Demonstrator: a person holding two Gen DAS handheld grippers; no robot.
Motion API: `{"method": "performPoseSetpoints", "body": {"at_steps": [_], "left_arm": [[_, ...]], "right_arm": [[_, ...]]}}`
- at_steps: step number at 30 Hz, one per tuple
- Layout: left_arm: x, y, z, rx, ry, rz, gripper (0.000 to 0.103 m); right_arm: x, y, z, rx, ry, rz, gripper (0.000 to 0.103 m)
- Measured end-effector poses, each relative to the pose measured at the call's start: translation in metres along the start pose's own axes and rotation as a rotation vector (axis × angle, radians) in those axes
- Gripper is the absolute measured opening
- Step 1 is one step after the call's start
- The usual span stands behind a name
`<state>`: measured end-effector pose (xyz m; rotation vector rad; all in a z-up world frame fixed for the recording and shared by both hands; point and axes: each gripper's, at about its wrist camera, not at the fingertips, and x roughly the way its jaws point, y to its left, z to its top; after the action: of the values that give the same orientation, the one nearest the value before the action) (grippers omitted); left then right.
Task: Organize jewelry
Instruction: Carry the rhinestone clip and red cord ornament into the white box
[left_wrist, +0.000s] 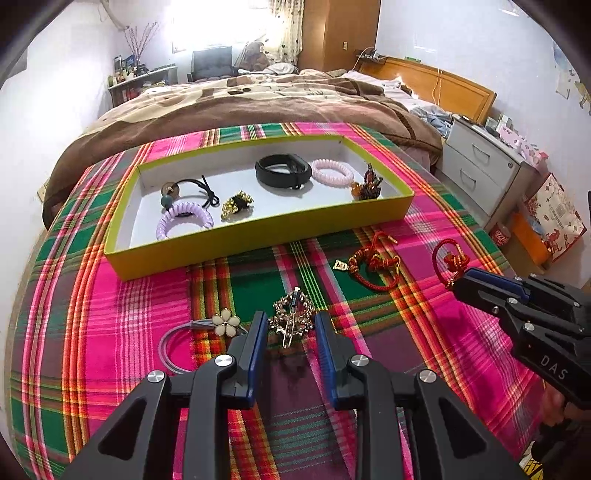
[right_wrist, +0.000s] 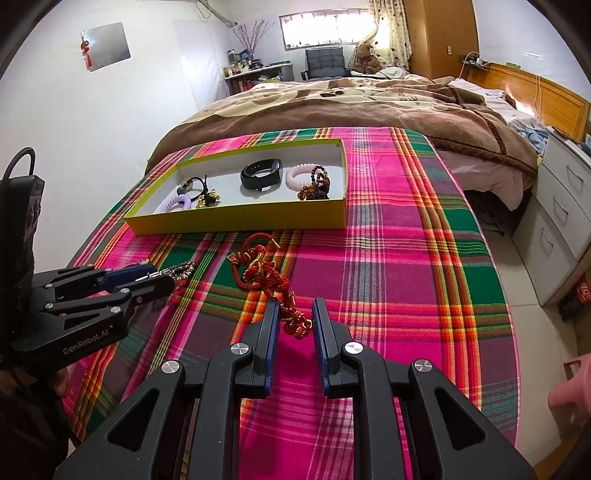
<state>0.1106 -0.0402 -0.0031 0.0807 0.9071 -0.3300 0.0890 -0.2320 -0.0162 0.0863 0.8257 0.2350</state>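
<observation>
On the plaid-covered counter (left_wrist: 110, 314), the left tongs (left_wrist: 290, 325) are clamping a gold brooch (left_wrist: 291, 314) while the right tongs (right_wrist: 294, 314) are gripping a red knotted cord (right_wrist: 291, 314), yellow tray (left_wrist: 258, 236) lying just beyond both.

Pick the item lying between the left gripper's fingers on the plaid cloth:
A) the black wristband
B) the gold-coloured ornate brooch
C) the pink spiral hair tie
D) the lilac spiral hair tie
B: in the left wrist view the gold-coloured ornate brooch lies on the cloth between the left gripper's blue fingers, while the black wristband and both spiral hair ties sit in the yellow-sided tray.
</observation>
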Motion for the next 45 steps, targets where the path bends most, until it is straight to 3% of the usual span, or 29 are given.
{"method": "performPoseSetpoints", "body": {"at_steps": [27, 45], "left_arm": [[-0.034, 0.044, 0.04, -0.072, -0.119, 0.021, 0.026], [0.019, 0.077, 0.106, -0.099, -0.094, -0.02, 0.026]], "right_arm": [[0.006, 0.02, 0.048, -0.042, -0.051, 0.018, 0.018], [0.069, 0.034, 0.085, -0.075, 0.033, -0.002, 0.018]]}}
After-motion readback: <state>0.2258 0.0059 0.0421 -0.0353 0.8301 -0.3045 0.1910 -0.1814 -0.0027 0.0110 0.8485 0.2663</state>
